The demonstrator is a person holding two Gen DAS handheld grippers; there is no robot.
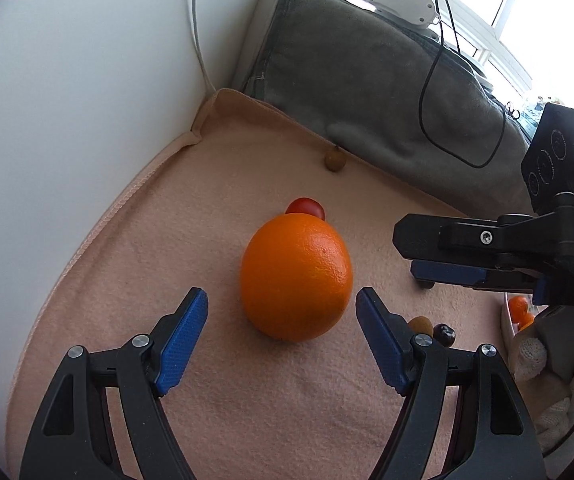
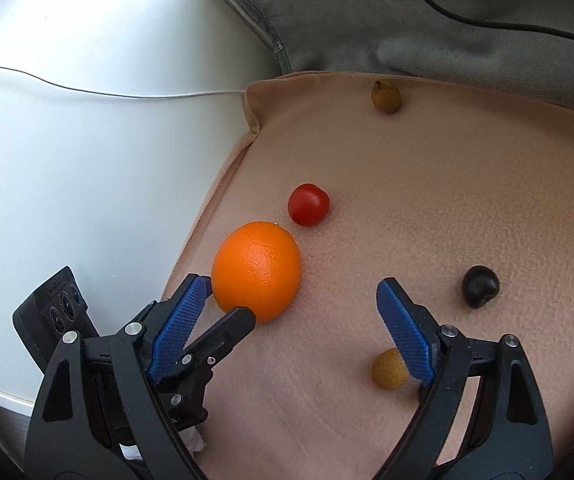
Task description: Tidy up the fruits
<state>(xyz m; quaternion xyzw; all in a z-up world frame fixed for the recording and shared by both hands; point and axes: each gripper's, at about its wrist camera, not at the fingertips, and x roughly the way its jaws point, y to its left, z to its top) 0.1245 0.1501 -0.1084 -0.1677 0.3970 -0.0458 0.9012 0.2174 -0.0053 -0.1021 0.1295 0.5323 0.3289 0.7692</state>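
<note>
The left tongs (image 1: 281, 312) hang released, framing the near side of the orange (image 1: 295, 277) for a grab, while the right tongs (image 2: 291, 312) gape empty beside it.

Red fruit (image 1: 306, 205) half hidden behind orange (image 1: 296, 278); tan fruit (image 2: 388, 369) partly behind right gripper's finger (image 2: 407, 328).

Bright daylight, blown-out white window (image 1: 559, 8) at upper right, glossy highlight on round orange fruit (image 1: 297, 280), soft shadows, sharp focus, strong fisheye bending, dark corners
</note>
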